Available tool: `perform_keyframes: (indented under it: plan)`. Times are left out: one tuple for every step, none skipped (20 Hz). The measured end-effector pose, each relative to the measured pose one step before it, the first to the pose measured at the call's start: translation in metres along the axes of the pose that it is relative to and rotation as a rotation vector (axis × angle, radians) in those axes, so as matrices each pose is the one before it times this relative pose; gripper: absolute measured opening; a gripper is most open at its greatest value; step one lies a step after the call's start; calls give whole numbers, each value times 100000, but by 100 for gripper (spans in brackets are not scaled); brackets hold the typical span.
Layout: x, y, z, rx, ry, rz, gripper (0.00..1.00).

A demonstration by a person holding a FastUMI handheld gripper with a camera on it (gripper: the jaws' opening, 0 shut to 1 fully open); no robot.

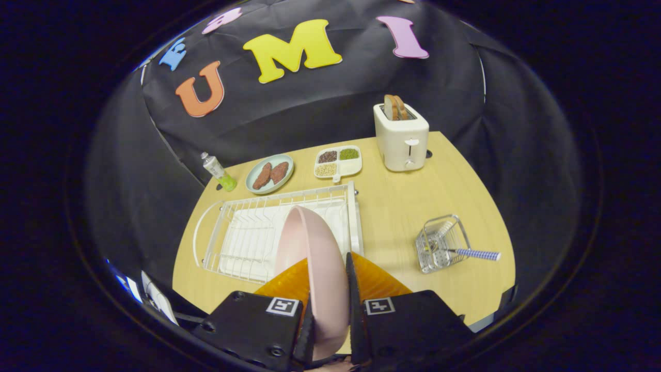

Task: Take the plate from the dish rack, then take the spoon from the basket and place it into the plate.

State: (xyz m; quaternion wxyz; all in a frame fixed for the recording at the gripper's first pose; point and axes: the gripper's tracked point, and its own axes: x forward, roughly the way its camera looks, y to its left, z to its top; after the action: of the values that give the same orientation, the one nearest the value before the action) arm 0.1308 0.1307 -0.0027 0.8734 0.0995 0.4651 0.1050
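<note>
The jaws are clamped on the pink plate (317, 258), held edge-on above the white dish rack (242, 232). The gripper (329, 310) is well apart from the wire basket (439, 243) holding the spoon (477, 253).

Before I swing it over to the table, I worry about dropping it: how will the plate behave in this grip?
The plate looks rigid, so it should not flex. It is pinched on edge between the gripper fingers, most of it jutting ahead over the rack, so it may pivot. Its smooth pink surface could slip.
</note>
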Motion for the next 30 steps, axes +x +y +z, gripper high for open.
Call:
perform_keyframes:
  plan:
    - [-291,-727,-1387,2603,-1085,1601,33]
    - [-239,-770,-1386,2797,-81,1319,33]
    - [-10,-507,-1299,3137,285,1972,33]
    - [-78,-383,-1135,2955,52,2559,33]
    - [121,-352,-1045,2030,-520,2021,32]
    - [305,-656,-1133,1775,113,810,32]
    - [546,-652,-1468,1410,739,649,33]
    - [629,-642,-1434,2171,1375,572,33]
    - [724,-421,-1492,2352,1939,557,32]
    - [599,-527,-1259,2242,2015,782,32]
    - [465,-456,-842,2042,1122,958,33]
    - [595,-356,-544,1815,1092,735,33]
    - [587,-289,-334,1336,409,888,32]
    - [405,-224,-38,964,-300,663,33]
    - [397,-337,-8,1048,-537,182,33]
    - [449,-202,79,913,-608,535,33]
    - [370,-210,39,1017,-395,817,33]
    - [153,-178,-5,1070,-192,628,33]
    - [402,-121,107,1032,-567,1146,33]
    - [89,-83,-139,891,16,1173,34]
    - [237,-99,11,483,126,720,34]
    - [42,-132,54,7,-226,127,34]
    - [174,-181,126,-178,-604,-261,35]
    - [-27,-174,35,-740,-270,-149,38]
    - [-6,0,107,-733,-569,45,40]
    - [-84,-156,185,-1127,-1231,-650,45]
    - [-26,-97,169,-1655,-1338,-470,48]
    - [-386,171,283,-1569,-1542,185,52]
    - [-298,89,237,-1939,-2210,-189,54]
    - [-595,-60,373,-3254,-3088,-561,55]
